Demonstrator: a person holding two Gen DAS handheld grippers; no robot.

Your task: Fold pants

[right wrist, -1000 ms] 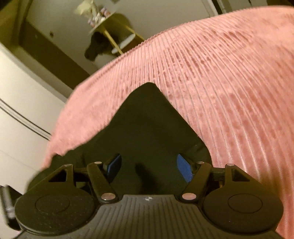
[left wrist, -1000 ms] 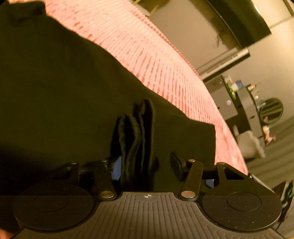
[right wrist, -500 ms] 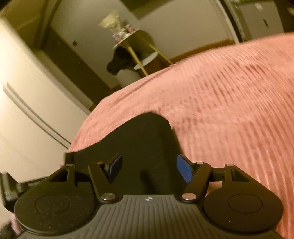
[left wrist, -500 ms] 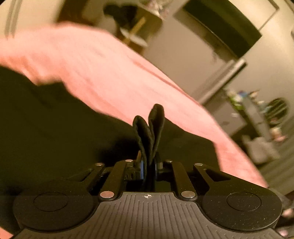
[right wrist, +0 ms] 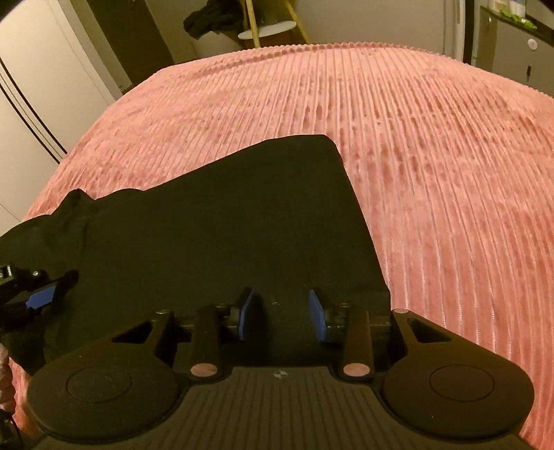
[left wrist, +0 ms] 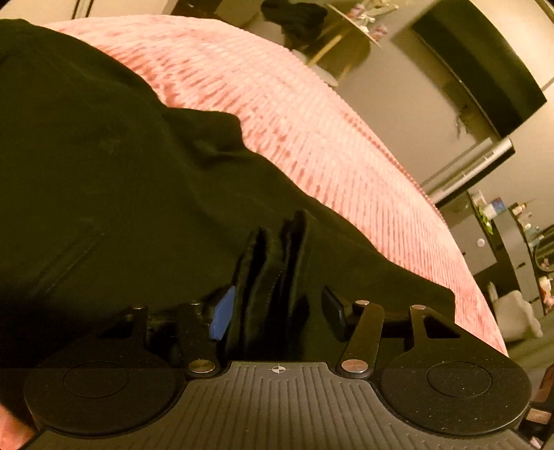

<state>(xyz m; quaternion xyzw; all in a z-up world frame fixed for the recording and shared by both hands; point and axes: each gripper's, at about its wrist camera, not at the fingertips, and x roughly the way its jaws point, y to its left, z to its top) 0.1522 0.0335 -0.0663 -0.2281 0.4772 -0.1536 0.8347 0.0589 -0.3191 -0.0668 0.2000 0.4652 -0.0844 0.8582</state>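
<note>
Black pants (right wrist: pixel 221 221) lie folded on a pink ribbed bedspread (right wrist: pixel 432 145). In the left wrist view the pants (left wrist: pixel 104 180) fill the left side, and a bunched fold of black fabric (left wrist: pixel 273 273) stands between the jaws of my left gripper (left wrist: pixel 277 311), which are open around it without pressing. My right gripper (right wrist: pixel 282 315) is open and empty, low over the near edge of the pants by their right corner. The left gripper's blue pad (right wrist: pixel 43 294) shows at the left edge of the right wrist view.
The pink bedspread (left wrist: pixel 311 121) stretches far and right of the pants. A small round side table with dark clothing (right wrist: pixel 242 24) stands beyond the bed. White cupboard doors (right wrist: pixel 31 86) are at left, dark shelving (left wrist: pixel 512 242) at right.
My left gripper closed on the fabric fold half a second ago and has opened again. The right gripper stayed open while its view shifted over the pants.
</note>
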